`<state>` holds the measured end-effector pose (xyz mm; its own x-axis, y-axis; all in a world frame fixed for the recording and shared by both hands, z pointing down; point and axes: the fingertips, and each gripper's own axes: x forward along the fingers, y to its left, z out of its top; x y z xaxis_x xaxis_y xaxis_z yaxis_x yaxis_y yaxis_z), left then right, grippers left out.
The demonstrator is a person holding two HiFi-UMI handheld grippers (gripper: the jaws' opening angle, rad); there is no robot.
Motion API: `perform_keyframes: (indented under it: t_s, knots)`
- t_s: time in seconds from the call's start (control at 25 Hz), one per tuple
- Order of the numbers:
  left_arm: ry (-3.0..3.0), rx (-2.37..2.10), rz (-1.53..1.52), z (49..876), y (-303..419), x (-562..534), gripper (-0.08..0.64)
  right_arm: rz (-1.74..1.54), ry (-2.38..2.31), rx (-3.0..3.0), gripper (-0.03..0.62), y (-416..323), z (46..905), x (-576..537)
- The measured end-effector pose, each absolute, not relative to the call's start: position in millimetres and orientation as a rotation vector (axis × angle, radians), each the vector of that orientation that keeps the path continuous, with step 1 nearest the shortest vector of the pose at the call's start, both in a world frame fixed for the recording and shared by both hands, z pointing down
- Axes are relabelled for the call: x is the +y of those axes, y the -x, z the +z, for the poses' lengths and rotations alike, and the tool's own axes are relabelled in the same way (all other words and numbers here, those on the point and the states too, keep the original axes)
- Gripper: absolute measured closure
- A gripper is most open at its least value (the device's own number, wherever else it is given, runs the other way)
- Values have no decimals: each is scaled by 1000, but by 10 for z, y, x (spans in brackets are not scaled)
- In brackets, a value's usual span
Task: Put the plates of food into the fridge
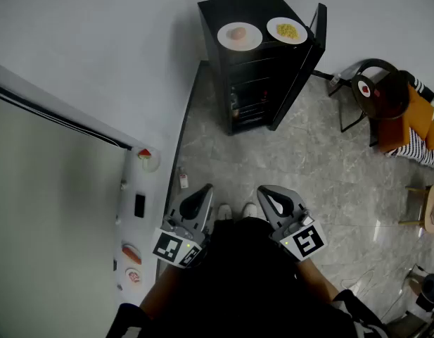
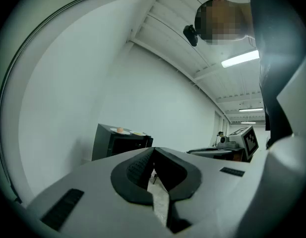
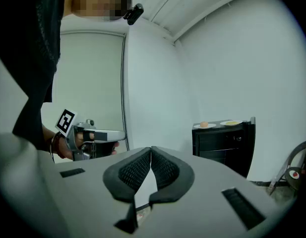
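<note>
A small black fridge (image 1: 262, 69) stands against the far wall with its door (image 1: 316, 30) swung open to the right. On its top sit two white plates: one with a round pale food item (image 1: 239, 35), one with yellow food (image 1: 287, 30). Both grippers are held low, close to the person's body and far from the fridge. My left gripper (image 1: 205, 189) is shut with nothing between its jaws, and so is my right gripper (image 1: 263, 190). In the right gripper view the fridge (image 3: 222, 143) and both plates (image 3: 204, 125) (image 3: 230, 123) show ahead to the right. The left gripper view shows the fridge (image 2: 118, 142) at a distance.
A dark chair with an orange cushion (image 1: 392, 101) stands right of the fridge, and a wooden stool (image 1: 431, 210) at the right edge. A white ledge (image 1: 136, 224) with small items runs along the left wall. Grey tiled floor (image 1: 273, 160) lies between me and the fridge.
</note>
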<state>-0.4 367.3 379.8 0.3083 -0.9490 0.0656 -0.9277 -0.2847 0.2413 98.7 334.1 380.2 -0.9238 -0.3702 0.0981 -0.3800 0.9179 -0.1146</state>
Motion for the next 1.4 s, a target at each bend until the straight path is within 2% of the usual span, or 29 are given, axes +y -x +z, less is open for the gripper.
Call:
perform_keyframes:
  t_s: [0.76, 1.4]
  knots:
    - [-2154, -1889, -48, 4021, -82, 3364, 537, 390, -537, -3026, 566, -1438, 4134, 2775]
    - [-2223, -1816, -29, 4148, 748, 1880, 537, 429, -553, -2969, 566, -482, 4186, 1509]
